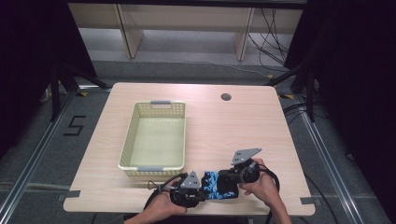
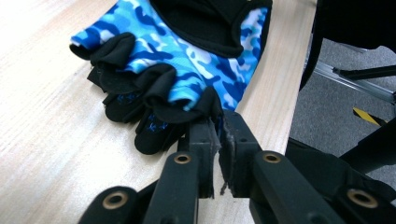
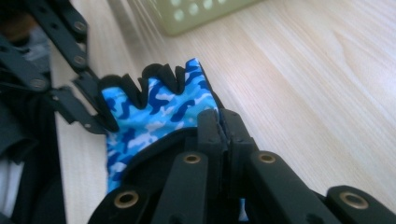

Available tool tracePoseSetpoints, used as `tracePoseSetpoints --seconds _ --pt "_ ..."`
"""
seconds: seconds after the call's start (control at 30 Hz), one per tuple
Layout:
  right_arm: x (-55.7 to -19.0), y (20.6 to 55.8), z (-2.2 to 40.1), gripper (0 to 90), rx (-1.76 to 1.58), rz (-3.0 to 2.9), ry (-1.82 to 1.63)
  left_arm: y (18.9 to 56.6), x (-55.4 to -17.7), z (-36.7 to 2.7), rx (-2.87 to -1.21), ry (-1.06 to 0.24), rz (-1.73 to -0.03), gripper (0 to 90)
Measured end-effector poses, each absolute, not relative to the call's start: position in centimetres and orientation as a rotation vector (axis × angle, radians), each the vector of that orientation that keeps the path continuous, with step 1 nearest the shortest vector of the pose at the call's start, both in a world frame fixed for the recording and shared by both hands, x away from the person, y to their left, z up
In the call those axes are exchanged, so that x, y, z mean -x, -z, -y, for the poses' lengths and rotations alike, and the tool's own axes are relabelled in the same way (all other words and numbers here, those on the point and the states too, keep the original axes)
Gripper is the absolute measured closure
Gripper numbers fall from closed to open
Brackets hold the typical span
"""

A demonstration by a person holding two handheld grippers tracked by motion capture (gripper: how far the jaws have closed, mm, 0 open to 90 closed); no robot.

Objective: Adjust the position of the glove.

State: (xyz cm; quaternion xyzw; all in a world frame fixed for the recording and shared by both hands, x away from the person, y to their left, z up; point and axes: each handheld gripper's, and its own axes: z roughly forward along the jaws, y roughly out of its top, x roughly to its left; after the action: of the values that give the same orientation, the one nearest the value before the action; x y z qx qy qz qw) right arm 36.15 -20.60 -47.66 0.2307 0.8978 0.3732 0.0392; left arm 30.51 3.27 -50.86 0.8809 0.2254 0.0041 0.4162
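Pale wooden surface (image 1: 233, 126) in a dark-curtained room, a fingerless glove held from both ends near its bottom edge.

At centre left of the high view a cream basket (image 1: 128, 149) stands on the wood. Below it, at the lower middle of the frame, the left gripper (image 2: 219, 140) has its fingers pinched narrow on the black edge of one finger stub of the blue camouflage glove (image 1: 215, 185). The glove lies on the wood between both tools, close to the near edge. Right of it, the right gripper (image 3: 225, 128) clamps its fingers on the glove's black cuff edge.
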Motion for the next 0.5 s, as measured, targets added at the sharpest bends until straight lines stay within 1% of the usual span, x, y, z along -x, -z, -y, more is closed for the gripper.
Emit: tracePoseSetpoints --seconds 0.1,0.13,0.17,0.2,0.27,0.3,0.33,0.37,0.4,0.47,0.5 --pt "-36.2 47.8 20.3 85.6 -0.729 -2.753 -1.108 51.0 -30.4 -3.2 -2.219 -0.005 -0.561 80.3" --pt "-36.3 47.9 20.2 83.2 -0.737 -2.762 -1.09 51.0 -30.4 -3.2 -2.225 -0.002 -0.549 79.8" --pt "-36.3 47.9 20.1 80.4 -0.75 -2.751 -1.078 51.0 -30.4 -3.2 -2.225 0.0 -0.55 77.3" --pt "-36.2 48.0 20.0 78.0 -0.77 -2.75 -1.072 51.0 -30.4 -3.2 -2.229 -0.005 -0.546 77.3" --pt "-36.2 48.0 20.1 74.9 -0.815 -2.735 -1.065 51.0 -30.2 -3.1 -2.227 -0.003 -0.559 74.2" --pt "-36.3 48.1 20.3 72.2 -0.817 -2.725 -1.058 50.9 -30.2 -3.2 -2.234 -0.02 -0.534 71.9" --pt "-36.3 48.1 20.6 70.8 -0.852 -2.676 -1.088 50.8 -30.1 -3.2 -2.229 -0.019 -0.551 65.9" --pt "-36.3 48.1 20.6 70.8 -0.852 -2.676 -1.088 50.8 -30.0 -3.3 -2.224 -0.015 -0.564 65.9" --pt "-36.2 47.8 20.9 69.7 -0.862 -2.687 -1.08 50.5 -30.0 -3.6 -2.242 -0.039 -0.543 64.7" --pt "-35.9 47.5 21.5 64.0 -0.919 -2.628 -1.121 50.2 -29.8 -4.0 -2.242 -0.06 -0.552 59.0" --pt "-35.8 47.3 21.9 63.6 -0.924 -2.608 -1.134 50.1 -29.6 -4.3 -2.236 -0.068 -0.548 57.7"
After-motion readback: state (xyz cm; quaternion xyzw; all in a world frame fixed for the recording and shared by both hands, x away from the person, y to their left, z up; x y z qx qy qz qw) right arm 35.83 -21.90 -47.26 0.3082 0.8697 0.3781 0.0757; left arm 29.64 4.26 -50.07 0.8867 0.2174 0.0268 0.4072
